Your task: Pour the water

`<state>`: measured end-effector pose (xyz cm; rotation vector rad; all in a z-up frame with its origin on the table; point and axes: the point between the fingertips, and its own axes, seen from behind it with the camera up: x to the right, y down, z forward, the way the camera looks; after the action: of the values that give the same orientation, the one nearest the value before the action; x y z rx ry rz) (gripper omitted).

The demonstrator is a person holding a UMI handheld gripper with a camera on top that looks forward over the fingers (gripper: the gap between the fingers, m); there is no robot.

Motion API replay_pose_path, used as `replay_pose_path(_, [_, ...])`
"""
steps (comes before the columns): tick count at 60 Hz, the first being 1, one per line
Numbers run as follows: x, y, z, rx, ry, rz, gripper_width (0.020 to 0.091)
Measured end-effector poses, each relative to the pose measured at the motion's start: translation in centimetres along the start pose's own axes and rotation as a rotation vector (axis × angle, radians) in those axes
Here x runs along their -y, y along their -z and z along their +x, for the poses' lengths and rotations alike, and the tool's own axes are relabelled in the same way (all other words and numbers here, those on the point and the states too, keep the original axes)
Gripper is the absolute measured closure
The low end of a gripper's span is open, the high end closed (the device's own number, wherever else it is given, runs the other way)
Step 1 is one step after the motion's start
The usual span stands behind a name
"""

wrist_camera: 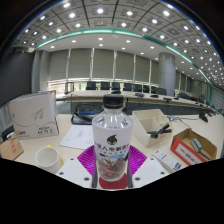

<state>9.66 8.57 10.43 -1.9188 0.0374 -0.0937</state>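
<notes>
Clear water bottle [112, 140] with white cap upright between the claw [112, 176] fingers, pink pads close at its base, white cup [48, 157] nearby on the white counter [75, 160], open cardboard box [152, 125] beyond.

Gripper [112, 163] level, facing forward, pink-padded fingers [82, 160] closed against a bottle [112, 135]

A big white box [33, 113] is seen on the white table [150, 165]. An open cardboard box [152, 124] is placed nearby. An orange box [195, 148] is set beside it. Black chairs [118, 87] are lined up behind.
</notes>
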Motion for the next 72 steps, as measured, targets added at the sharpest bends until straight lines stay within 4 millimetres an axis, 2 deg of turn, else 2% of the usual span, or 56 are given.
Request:
replay_pose_path(13, [-5.0,-1.2,1.0,0.022,-0.029,-0.057,0.0703])
replay_pose_path(19, [-5.1,-0.8,1.3,0.021,-0.039,-0.021,0.0684])
replay_pose_path(29, [-5.6,-0.8,1.0,0.028,-0.025,-0.043,0.0512])
replay_pose_path(31, [-6.1,-0.5,0.7,0.044,-0.040,-0.077,0.0418])
replay_pose_path(33, [-6.5,-0.3,0.4,0.058,-0.062,-0.107,0.0273])
replay_pose_path(34, [-6.5,-0.2,0.2,0.062,-0.073,-0.117,0.0228])
replay_pose_path(36, [-6.4,0.3,0.0,0.065,-0.091,-0.130,0.0257])
replay_pose_path(39, [-5.9,1.1,0.0,0.056,-0.099,-0.139,0.0239])
replay_pose_path(47, [-3.5,5.2,-0.4,0.021,-0.060,-0.156,0.0242])
replay_pose_path(51, [-2.7,8.1,-1.0,-0.003,-0.045,-0.183,0.0245])
replay_pose_path(64, [-0.8,21.2,-5.1,-0.046,-0.070,-0.301,0.0245])
replay_pose_path(72, [-0.5,29.1,-7.6,-0.056,-0.057,-0.342,0.0244])
